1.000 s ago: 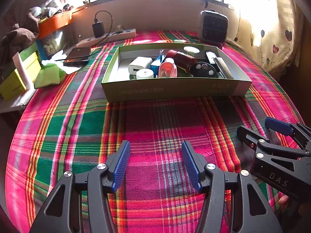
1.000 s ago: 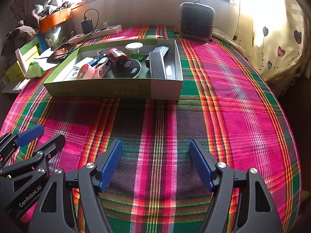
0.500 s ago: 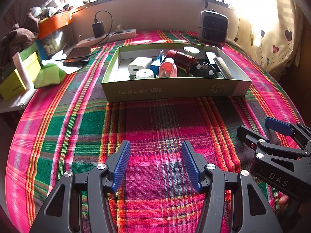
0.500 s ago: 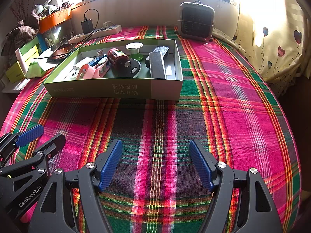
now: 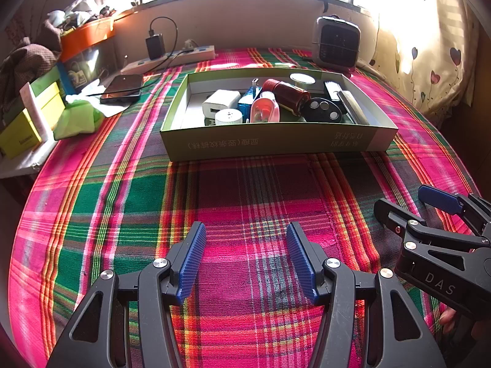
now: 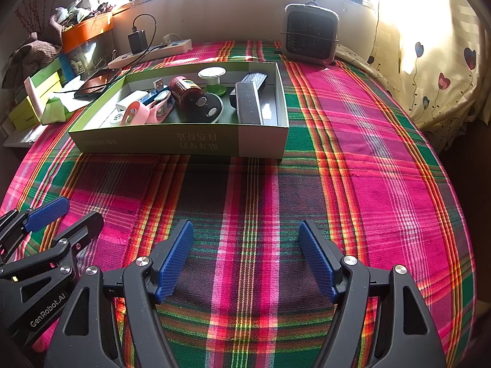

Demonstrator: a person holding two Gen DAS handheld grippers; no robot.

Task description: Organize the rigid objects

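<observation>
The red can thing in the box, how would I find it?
Look at the shallow green box on the checked cloth. Among its clutter, near the middle, the red can lies on its side, resting against a black oval case. It is the only dark red, round-bodied thing there.

A small heater (image 6: 310, 32) stands beyond a power strip (image 6: 150, 52) (charger plugged in).

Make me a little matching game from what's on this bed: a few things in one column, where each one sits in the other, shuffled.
Things:
1. red jar
2. phone
3. small heater
4. left gripper

Places:
A. by the wall, behind the box
B. inside the green box
C. open above the plaid cloth, holding nothing
D. left of the box, plugged into a cable

Pairs: 1-B, 2-D, 3-A, 4-C
</observation>
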